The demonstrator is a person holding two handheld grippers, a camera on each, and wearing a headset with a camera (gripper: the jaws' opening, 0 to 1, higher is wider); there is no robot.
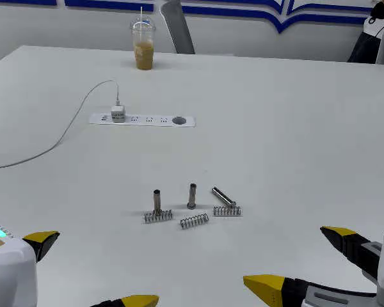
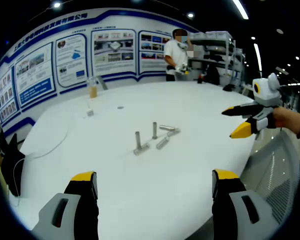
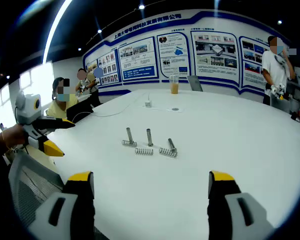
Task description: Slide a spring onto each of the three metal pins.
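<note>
On the white table [image 1: 275, 147] two metal pins stand upright [image 1: 157, 199] [image 1: 192, 195] and a third pin [image 1: 223, 196] lies on its side. Three small springs lie loose just in front of them [image 1: 158, 217] [image 1: 194, 220] [image 1: 226, 210], none on a pin. My left gripper [image 1: 89, 272] is at the near left edge, open and empty. My right gripper [image 1: 299, 259] is at the near right, also open and empty. Both are well short of the parts. The left gripper view has the pins [image 2: 138, 140] ahead of its open jaws; the right gripper view has them [image 3: 149, 136] too.
A white power strip [image 1: 143, 119] with a plugged charger [image 1: 118, 114] and a cable [image 1: 64, 134] lies behind the pins. A plastic cup of iced coffee [image 1: 143, 46] stands at the far edge by a chair [image 1: 177, 25]. Several people are around the table.
</note>
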